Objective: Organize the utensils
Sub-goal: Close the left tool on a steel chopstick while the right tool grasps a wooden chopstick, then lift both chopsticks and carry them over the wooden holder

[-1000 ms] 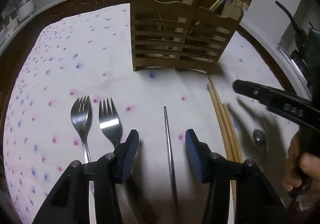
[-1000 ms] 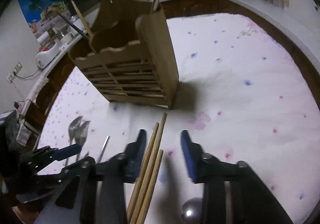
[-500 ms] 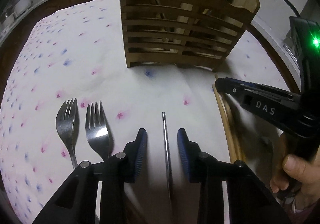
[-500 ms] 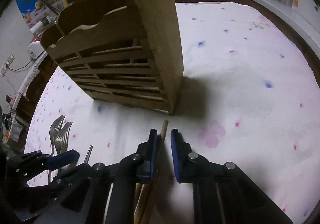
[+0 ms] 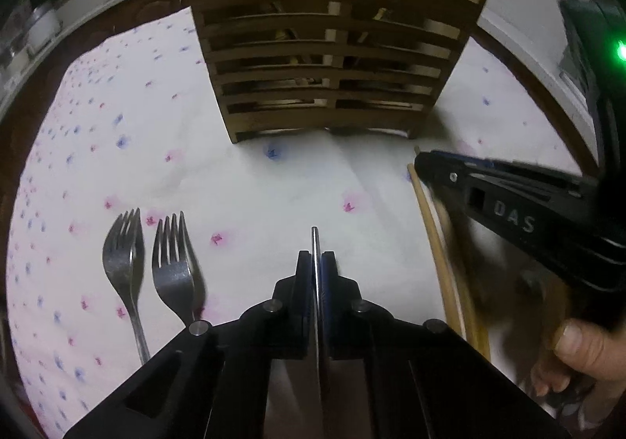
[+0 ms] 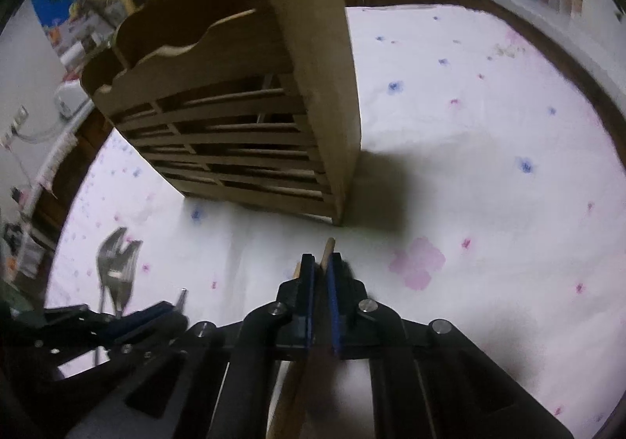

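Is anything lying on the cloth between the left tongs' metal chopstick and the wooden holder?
Nothing visible. Bare cloth runs from the metal chopstick to the wooden holder; both forks lie off to the left.

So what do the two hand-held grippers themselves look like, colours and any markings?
Both are black plastic tools with angular linkage arms, silver pivot bolts and blue pads lining the finger tips. The left hand-held gripper and the right hand-held gripper match in build. Seen from the left wrist view, the right one carries pale "DAS" lettering on its side, with a green light glowing above it.
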A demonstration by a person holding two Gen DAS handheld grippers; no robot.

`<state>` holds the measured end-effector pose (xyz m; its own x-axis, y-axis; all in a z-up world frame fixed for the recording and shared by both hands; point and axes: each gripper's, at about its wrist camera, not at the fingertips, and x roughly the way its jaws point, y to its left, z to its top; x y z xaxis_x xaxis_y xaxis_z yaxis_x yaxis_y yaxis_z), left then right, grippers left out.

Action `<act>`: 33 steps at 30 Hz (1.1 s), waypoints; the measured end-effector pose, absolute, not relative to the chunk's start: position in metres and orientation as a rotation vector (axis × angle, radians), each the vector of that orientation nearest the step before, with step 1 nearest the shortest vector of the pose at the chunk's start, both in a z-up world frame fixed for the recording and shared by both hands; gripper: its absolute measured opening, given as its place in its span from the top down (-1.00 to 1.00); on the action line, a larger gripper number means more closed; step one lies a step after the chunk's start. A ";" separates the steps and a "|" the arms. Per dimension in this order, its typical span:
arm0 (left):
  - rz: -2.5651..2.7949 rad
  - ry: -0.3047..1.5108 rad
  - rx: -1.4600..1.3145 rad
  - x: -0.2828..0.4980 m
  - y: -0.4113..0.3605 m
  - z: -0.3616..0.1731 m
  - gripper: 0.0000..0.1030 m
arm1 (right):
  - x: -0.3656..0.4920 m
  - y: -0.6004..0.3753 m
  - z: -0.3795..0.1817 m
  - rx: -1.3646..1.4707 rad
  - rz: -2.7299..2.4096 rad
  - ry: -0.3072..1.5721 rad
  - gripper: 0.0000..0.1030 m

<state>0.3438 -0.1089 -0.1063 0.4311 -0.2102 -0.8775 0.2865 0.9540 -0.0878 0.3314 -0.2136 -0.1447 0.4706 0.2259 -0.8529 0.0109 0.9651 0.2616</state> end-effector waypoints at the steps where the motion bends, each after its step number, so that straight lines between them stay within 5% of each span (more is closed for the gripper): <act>1: -0.316 1.090 0.060 0.343 -0.107 -0.105 0.95 | 0.329 -0.216 -0.143 0.266 0.142 1.070 0.89; 33: -0.414 0.776 -0.152 0.200 -0.006 0.041 0.95 | 0.214 -0.227 0.021 0.270 0.263 0.706 0.92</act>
